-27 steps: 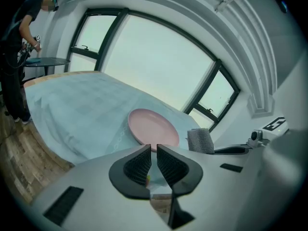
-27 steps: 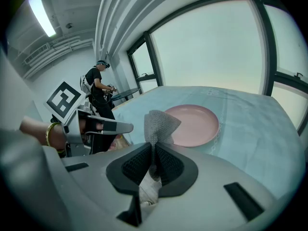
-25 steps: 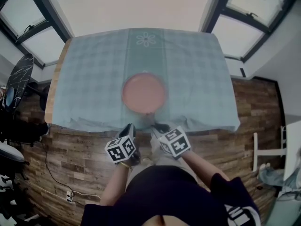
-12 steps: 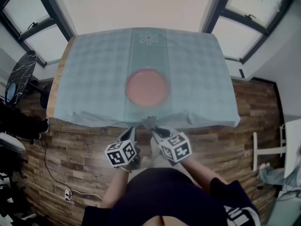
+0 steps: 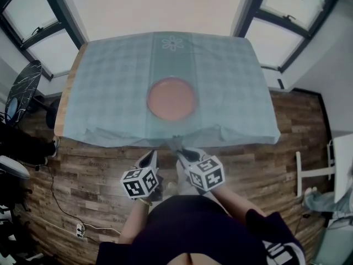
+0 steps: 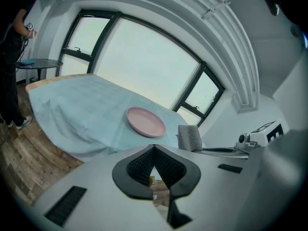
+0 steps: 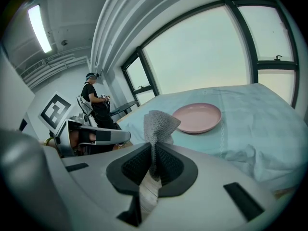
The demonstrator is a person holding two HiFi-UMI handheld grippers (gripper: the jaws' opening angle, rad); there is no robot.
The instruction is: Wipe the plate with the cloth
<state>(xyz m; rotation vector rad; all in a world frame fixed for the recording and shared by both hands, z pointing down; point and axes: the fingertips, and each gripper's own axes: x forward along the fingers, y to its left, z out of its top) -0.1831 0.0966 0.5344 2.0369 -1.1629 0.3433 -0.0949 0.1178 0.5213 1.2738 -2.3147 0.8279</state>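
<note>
The plate (image 5: 171,99) is pink, round and shallow. It lies flat at the centre of the head view, on a pale blue tablecloth (image 5: 110,93). The cloth (image 7: 158,124), a grey knit, stands pinched between the clenched jaws of the right gripper (image 7: 153,153), lower centre, apart from the plate. The left gripper (image 6: 153,150) has its jaws pressed together on nothing.

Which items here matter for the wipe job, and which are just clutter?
Job: plate; cloth, clamped in the right gripper jaws.
Not job: left gripper (jaws shut, empty); tablecloth; black side table; bystander.
</note>
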